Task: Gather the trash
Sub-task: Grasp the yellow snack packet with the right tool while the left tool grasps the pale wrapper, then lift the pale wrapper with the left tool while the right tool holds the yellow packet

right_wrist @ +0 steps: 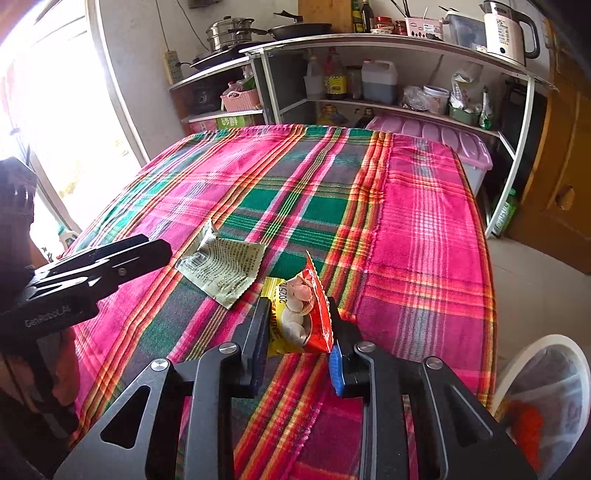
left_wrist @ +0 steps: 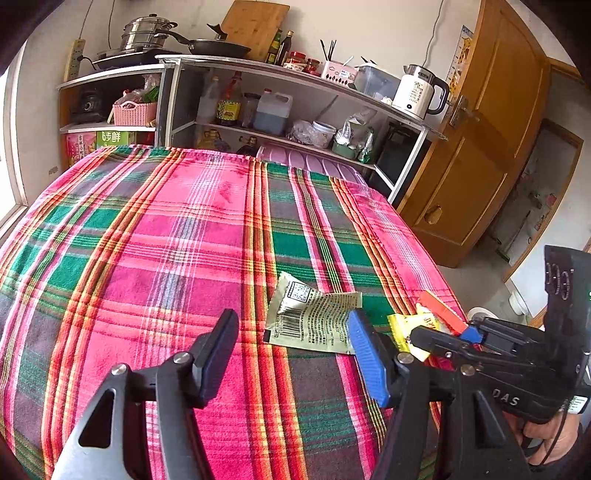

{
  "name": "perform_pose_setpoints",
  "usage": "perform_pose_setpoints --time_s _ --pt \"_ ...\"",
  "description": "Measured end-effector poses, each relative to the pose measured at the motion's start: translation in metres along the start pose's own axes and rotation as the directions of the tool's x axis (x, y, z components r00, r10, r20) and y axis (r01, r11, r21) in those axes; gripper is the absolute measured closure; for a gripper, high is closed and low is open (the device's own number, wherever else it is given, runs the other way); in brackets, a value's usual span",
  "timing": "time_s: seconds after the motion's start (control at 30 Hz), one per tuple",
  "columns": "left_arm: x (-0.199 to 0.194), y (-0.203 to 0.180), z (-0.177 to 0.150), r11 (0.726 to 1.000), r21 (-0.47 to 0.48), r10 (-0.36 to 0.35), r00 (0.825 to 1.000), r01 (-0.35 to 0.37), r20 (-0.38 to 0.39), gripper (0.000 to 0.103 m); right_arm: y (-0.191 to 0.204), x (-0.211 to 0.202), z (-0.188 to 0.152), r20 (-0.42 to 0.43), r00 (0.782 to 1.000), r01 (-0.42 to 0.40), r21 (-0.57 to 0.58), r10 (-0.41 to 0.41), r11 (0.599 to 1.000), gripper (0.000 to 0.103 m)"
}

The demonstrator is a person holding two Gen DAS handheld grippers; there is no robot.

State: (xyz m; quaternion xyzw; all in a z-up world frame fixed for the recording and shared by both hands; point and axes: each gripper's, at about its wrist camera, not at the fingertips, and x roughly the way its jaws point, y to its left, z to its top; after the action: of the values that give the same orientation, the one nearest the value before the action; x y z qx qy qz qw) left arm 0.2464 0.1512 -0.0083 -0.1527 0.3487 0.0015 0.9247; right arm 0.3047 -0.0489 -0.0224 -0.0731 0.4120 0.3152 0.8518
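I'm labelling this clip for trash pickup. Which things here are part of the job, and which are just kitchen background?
Job:
- red and yellow snack wrapper, between the right gripper's pads
- pale green wrapper on the plaid cloth
- left gripper, open
- white bin

Background:
- kettle
- frying pan
- steamer pot
- pink basket

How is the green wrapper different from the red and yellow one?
The green wrapper is pale with black print; the red and yellow wrapper is bright, with a food picture. The green wrapper lies flat on the cloth, untouched; the red and yellow wrapper stands between the right tool's fingers. Both are empty packets.
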Motion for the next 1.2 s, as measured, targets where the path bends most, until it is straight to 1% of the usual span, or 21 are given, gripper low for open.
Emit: perform_pose_setpoints --time_s 0.17,0.3,0.37,0.47,0.53,0.57,0.63,0.67,0.7,0.73,0.83,0.97,1.07,1.1,1.13,1.2 --pt "0.021 -0.011 0.003 1.0 0.02 0.025 0.999 -0.024 -0.04 0.038 -0.014 -0.016 -0.01 0.016 1.0 -0.005 0.039 0.005 0.999 0.075" --pt "0.036 -0.015 0.008 0.999 0.014 0.03 0.997 -0.029 -0.076 0.038 -0.023 -0.023 -0.017 0.02 1.0 -0.01 0.063 0.009 0.998 0.075" --pt "0.043 -0.017 0.01 0.999 0.009 0.04 0.995 -0.039 -0.09 0.037 -0.027 -0.025 -0.019 0.022 1.0 -0.012 0.072 0.01 0.997 0.075" --pt "0.052 -0.019 0.013 0.999 0.0 0.049 0.993 -0.05 -0.106 0.032 -0.033 -0.028 -0.023 0.025 1.0 -0.018 0.086 0.015 0.996 0.075" --pt "0.053 -0.023 0.014 1.0 0.005 0.029 0.994 -0.028 -0.102 0.032 -0.037 -0.029 -0.024 0.027 0.999 -0.02 0.095 0.018 0.995 0.075" --pt "0.052 -0.025 0.013 1.0 0.013 0.001 0.995 0.0 -0.104 0.032 -0.039 -0.03 -0.025 0.029 0.999 -0.02 0.098 0.018 0.995 0.075" --pt "0.053 -0.034 0.009 0.997 0.033 -0.071 0.989 0.075 -0.127 0.032 -0.044 -0.032 -0.026 0.032 0.999 -0.019 0.109 0.016 0.994 0.075" --pt "0.052 -0.039 0.006 0.993 0.047 -0.097 0.986 0.104 -0.137 0.032 -0.046 -0.033 -0.027 0.033 0.999 -0.02 0.117 0.016 0.993 0.075" --pt "0.051 -0.043 0.004 0.991 0.061 -0.106 0.984 0.115 -0.14 0.032 -0.048 -0.034 -0.028 0.036 0.999 -0.019 0.123 0.015 0.992 0.075" --pt "0.05 -0.048 0.003 0.99 0.076 -0.11 0.984 0.122 -0.143 0.032 -0.05 -0.036 -0.029 0.038 0.999 -0.017 0.129 0.012 0.992 0.075" --pt "0.048 -0.057 0.001 0.989 0.098 -0.097 0.984 0.112 -0.148 0.032 -0.055 -0.041 -0.034 0.04 0.999 -0.013 0.147 0.007 0.989 0.075" --pt "0.047 -0.07 -0.004 0.983 0.134 -0.105 0.98 0.129 -0.171 0.032 -0.061 -0.047 -0.041 0.04 0.999 -0.007 0.164 0.001 0.986 0.075" --pt "0.04 -0.08 -0.008 0.971 0.15 -0.156 0.971 0.185 -0.183 0.032 -0.063 -0.053 -0.046 0.044 0.999 -0.007 0.171 0.0 0.985 0.075" --pt "0.036 -0.083 -0.009 0.969 0.159 -0.161 0.972 0.189 -0.17 0.032 -0.065 -0.055 -0.047 0.047 0.999 -0.008 0.172 0.0 0.985 0.075" --pt "0.032 -0.085 -0.008 0.968 0.177 -0.152 0.978 0.176 -0.144 0.032 -0.066 -0.056 -0.049 0.05 0.999 -0.007 0.174 -0.001 0.985 0.075" --pt "0.028 -0.089 -0.002 0.967 0.216 -0.115 0.989 0.133 -0.096 0.032 -0.068 -0.059 -0.051 0.053 0.999 -0.006 0.179 -0.003 0.984 0.075"
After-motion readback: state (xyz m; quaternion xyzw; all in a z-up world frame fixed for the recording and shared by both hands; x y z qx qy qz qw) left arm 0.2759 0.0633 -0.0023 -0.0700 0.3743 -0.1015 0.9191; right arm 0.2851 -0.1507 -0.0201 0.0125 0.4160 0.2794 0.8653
